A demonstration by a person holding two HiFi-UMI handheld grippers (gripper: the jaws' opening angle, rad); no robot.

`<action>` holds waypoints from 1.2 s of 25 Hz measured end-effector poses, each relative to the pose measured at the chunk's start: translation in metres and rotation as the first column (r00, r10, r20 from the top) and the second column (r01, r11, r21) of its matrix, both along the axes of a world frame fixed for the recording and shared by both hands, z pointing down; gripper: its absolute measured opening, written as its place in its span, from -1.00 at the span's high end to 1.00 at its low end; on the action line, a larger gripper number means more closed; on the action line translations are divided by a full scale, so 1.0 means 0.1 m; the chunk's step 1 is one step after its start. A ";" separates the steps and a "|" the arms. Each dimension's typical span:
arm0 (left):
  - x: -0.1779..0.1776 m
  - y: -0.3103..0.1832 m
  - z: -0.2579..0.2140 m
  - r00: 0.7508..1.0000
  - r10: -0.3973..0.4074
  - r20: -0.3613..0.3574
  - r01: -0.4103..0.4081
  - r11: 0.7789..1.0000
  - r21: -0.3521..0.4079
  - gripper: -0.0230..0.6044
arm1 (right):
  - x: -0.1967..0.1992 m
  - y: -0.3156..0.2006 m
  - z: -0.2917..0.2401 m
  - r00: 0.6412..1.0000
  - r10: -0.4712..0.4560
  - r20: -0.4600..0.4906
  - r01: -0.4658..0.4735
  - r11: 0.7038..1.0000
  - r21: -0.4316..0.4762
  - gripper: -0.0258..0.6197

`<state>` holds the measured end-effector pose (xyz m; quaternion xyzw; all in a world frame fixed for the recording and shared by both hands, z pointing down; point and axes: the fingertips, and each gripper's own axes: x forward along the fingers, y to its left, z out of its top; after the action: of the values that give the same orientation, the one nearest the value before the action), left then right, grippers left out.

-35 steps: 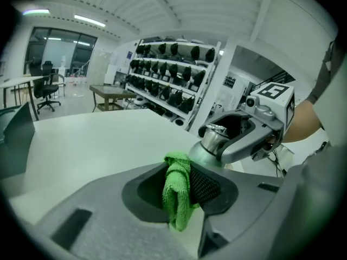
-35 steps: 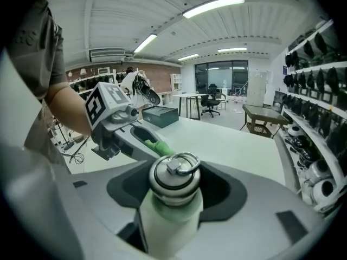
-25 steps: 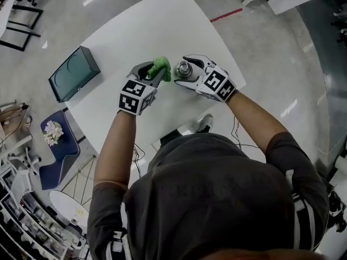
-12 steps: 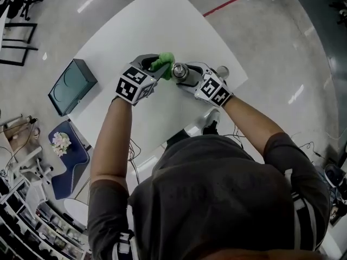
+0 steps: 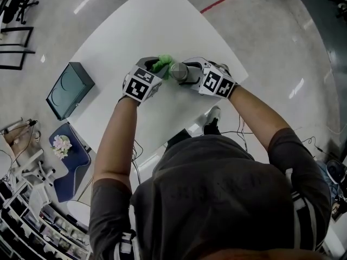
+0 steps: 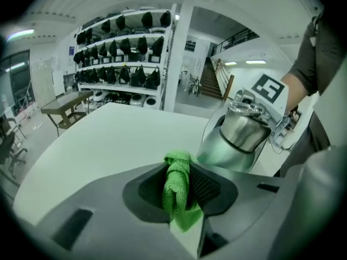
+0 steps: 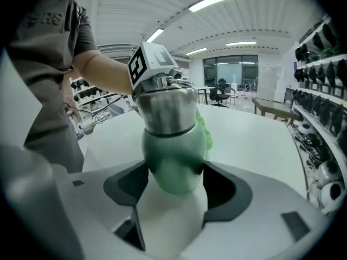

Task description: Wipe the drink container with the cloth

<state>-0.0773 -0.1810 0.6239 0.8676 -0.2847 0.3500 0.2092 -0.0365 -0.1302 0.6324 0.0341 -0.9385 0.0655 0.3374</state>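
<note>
Your left gripper (image 5: 158, 68) pinches the green cloth (image 5: 164, 61) beside the drink container (image 5: 179, 71) – your right gripper (image 5: 187, 72), jaws just closing, clamps it over the white table (image 5: 135, 26); stocked shelves (image 6: 122, 53) line the room.

The cloth (image 5: 162, 62) just left of the drink container (image 5: 179, 71) — above the table (image 5: 146, 31).

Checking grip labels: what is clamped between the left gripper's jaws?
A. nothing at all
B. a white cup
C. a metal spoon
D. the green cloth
D: the left gripper view shows the left gripper with its jaws shut on the bunched green cloth, and the drink container just beyond it.
</note>
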 end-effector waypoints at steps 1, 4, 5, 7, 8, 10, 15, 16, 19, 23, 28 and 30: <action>0.01 0.02 0.01 1.000 0.006 0.017 -0.006 1.000 0.007 0.63 | 0.01 0.00 0.00 0.999 -0.038 -0.014 0.038 0.999 0.006 -0.03; 0.00 0.10 -0.01 0.999 0.026 0.042 -0.027 0.999 0.021 0.63 | 0.00 0.01 -0.01 0.984 -0.170 -0.055 0.172 0.984 0.037 -0.04; -0.01 0.14 -0.03 0.999 0.032 0.044 -0.033 0.999 0.020 0.63 | -0.01 0.02 -0.01 0.976 -0.205 -0.069 0.209 0.977 0.051 -0.04; -0.05 0.22 -0.05 0.998 0.038 0.045 -0.039 0.999 0.014 0.63 | -0.03 0.02 -0.03 0.968 -0.233 -0.094 0.240 0.967 0.081 -0.06; -0.08 0.25 -0.05 0.998 0.039 0.046 -0.039 0.999 0.010 0.63 | -0.04 0.00 -0.04 0.970 -0.223 -0.097 0.232 0.968 0.092 -0.07; -0.15 0.30 -0.05 0.999 0.031 0.040 -0.031 1.000 -0.002 0.62 | -0.05 -0.04 -0.12 0.982 -0.175 -0.073 0.182 0.978 0.099 -0.10; -0.18 0.32 -0.07 0.999 0.016 0.036 -0.015 1.000 -0.009 0.61 | -0.07 -0.11 -0.77 0.987 0.075 0.139 -0.073 0.997 -0.019 -0.23; -0.18 0.32 -0.08 0.999 0.013 0.035 -0.013 1.000 -0.006 0.61 | -0.11 -0.13 -0.90 0.980 0.129 0.155 -0.123 0.991 -0.047 -0.23; -0.17 0.29 -0.12 1.000 0.008 0.028 -0.008 1.000 0.005 0.61 | -0.24 -0.10 -0.97 0.978 0.199 0.060 -0.196 0.979 -0.057 -0.22; -0.11 0.23 -0.20 1.000 0.027 0.008 -0.028 0.999 0.033 0.61 | -0.32 -0.07 -0.79 0.979 0.187 -0.081 -0.188 0.982 -0.002 0.13; 0.11 0.02 -0.38 0.989 0.145 -0.013 -0.143 0.983 0.113 0.61 | -0.30 -0.04 -0.78 0.996 0.047 -0.080 -0.047 0.999 0.008 0.14; 0.16 -0.06 -0.34 0.986 0.168 0.007 -0.168 0.978 0.126 0.62 | -0.32 -0.01 -0.78 0.997 -0.009 -0.077 0.010 1.000 0.013 0.14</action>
<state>-0.0610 -0.1866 0.5902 0.9006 -0.2314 0.3461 0.1244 -0.0682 -0.1313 0.5548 0.0346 -0.9254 0.0563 0.3732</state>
